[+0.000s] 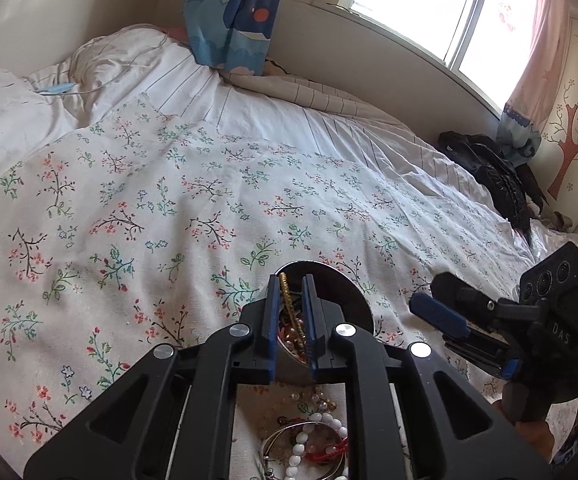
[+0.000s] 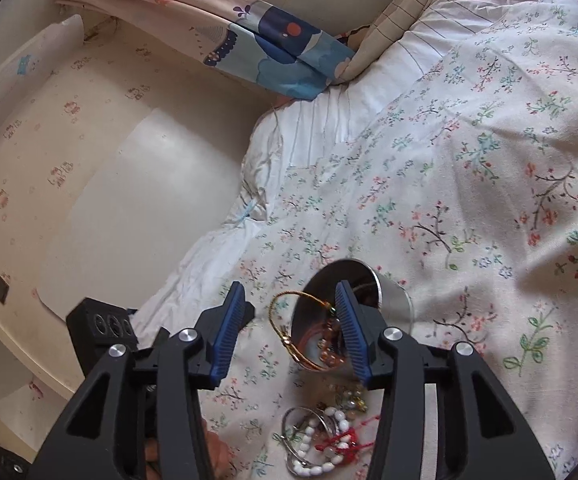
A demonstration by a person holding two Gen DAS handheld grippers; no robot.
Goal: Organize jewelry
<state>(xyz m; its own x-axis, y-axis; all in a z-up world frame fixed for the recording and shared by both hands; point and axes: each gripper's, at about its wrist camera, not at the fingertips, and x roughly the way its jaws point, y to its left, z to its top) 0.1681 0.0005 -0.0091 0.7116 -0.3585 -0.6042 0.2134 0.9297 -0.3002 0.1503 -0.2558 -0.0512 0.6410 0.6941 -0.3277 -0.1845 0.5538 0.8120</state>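
A round metal tin (image 1: 341, 296) stands on the floral bedspread and holds several pieces of jewelry; it also shows in the right wrist view (image 2: 393, 300). My left gripper (image 1: 292, 300) is nearly shut around a gold bracelet (image 1: 287, 292) above the tin's mouth. The gold bracelet (image 2: 285, 320) hangs over the tin's rim in the right wrist view. My right gripper (image 2: 293, 312) is open and empty, its jaws on either side of the tin's near rim. A loose pile with a white bead bracelet (image 2: 309, 436), a red cord (image 2: 345, 440) and silver bangles lies in front of the tin.
The floral bedspread (image 1: 169, 200) covers the bed. A white duvet (image 1: 17, 96) is bunched at the back left. A black jacket (image 1: 493, 176) lies by the wall at the right. A blue patterned curtain (image 1: 233, 16) hangs onto the bed below the window.
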